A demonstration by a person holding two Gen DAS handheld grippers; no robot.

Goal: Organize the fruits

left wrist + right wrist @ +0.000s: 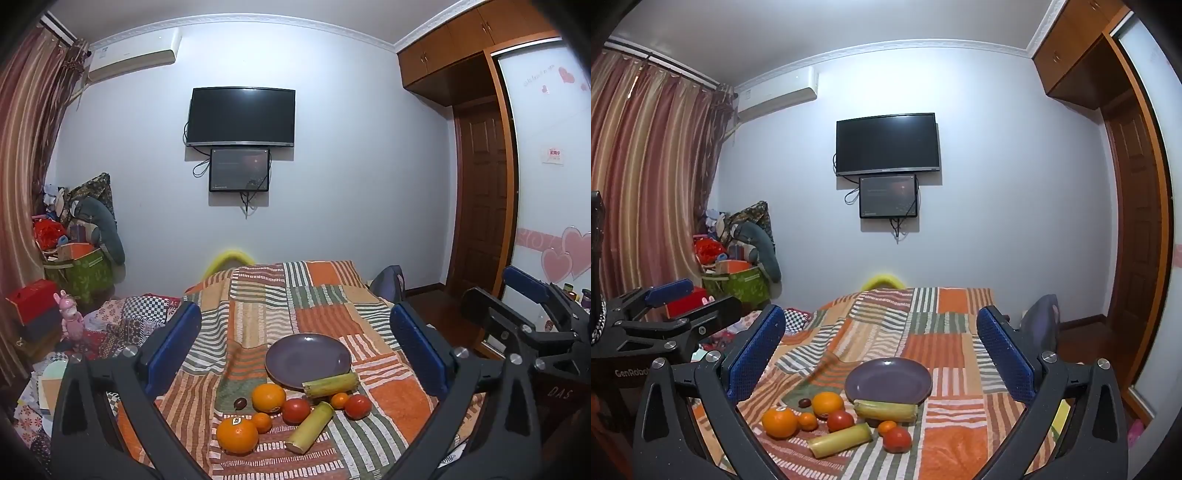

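A purple plate (308,360) (888,380) lies bare on the striped patchwork bedspread (258,302). In front of it lie two oranges (269,397) (237,434), two tomatoes (296,410) (357,406), two small tangerines (262,422) (339,400), a dark little fruit (240,403) and two green sugarcane pieces (330,384) (310,428). One cane piece (886,409) leans on the plate's near rim. My left gripper (294,308) is open above the pile with nothing between its fingers. My right gripper (880,312) is open and empty too, beside the left.
A heap of boxes, bags and toys (74,258) fills the left corner by the curtain (646,184). On the right are a wooden wardrobe and door (480,184), and a dark chair back (1043,321) stands by the bed. A television (242,116) hangs on the far wall.
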